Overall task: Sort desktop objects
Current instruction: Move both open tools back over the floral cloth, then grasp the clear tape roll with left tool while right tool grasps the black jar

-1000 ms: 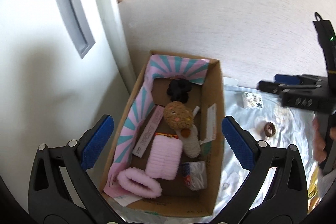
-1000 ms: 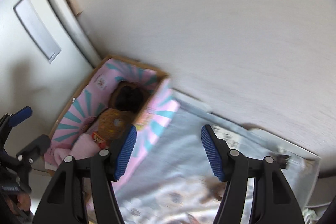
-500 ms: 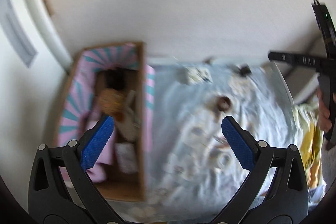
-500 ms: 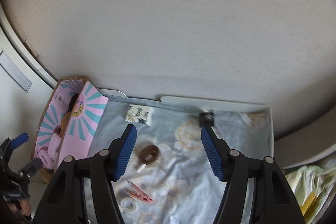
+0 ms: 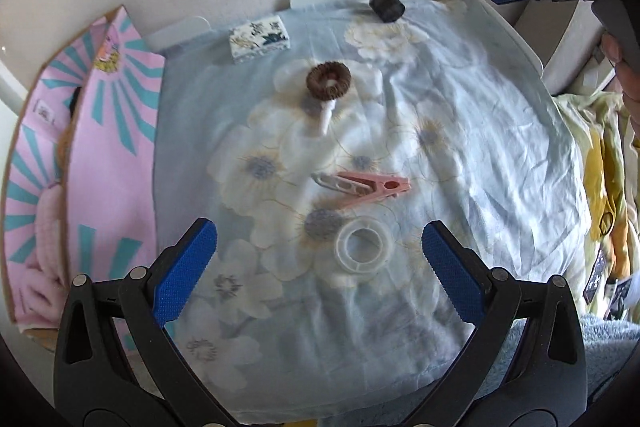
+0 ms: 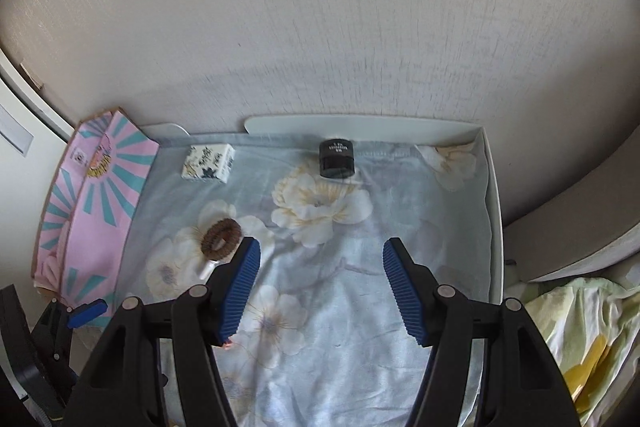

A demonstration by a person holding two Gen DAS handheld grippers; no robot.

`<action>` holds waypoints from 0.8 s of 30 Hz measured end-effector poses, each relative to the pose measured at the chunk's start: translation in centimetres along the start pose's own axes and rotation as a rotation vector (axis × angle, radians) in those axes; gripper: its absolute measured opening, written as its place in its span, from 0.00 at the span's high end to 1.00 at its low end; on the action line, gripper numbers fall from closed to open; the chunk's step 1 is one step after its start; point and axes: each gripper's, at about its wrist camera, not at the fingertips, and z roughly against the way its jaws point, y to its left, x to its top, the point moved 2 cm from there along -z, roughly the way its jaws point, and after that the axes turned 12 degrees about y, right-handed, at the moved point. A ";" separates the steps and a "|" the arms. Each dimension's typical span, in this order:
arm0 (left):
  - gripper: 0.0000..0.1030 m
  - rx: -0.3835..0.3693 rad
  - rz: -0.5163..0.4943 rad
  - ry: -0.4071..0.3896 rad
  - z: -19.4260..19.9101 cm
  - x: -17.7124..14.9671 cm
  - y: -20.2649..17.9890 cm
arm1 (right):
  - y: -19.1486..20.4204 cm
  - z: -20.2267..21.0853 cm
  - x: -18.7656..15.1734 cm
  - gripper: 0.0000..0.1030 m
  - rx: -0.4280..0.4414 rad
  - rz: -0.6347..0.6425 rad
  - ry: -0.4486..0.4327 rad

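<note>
Both grippers are hovering empty over the floral-cloth-covered surface (image 5: pixel 460 131), so the step in hand looks like choosing the next item to sort. The left gripper (image 5: pixel 320 263) is holding its jaws wide apart with nothing between them, above the clear tape roll (image 5: pixel 363 251) in the lower centre of its view. The pink clothespin (image 5: pixel 366 183) is lying just above that roll, with the brown hair tie (image 5: pixel 329 81) higher up. The right gripper (image 6: pixel 320 287) is standing about half open, also empty, with the black jar (image 6: pixel 337 158) at the top centre and the patterned small box (image 6: pixel 208 163) at upper left. The pink cardboard box (image 5: pixel 116 131) is waiting at the left edge. The next move probably calls for lowering the left jaws around the tape roll and closing.
</note>
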 end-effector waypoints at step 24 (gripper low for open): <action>0.01 -0.014 0.100 -0.012 -4.5 -1.6 -0.7 | -1.9 -8.7 7.2 0.42 -0.049 0.009 0.063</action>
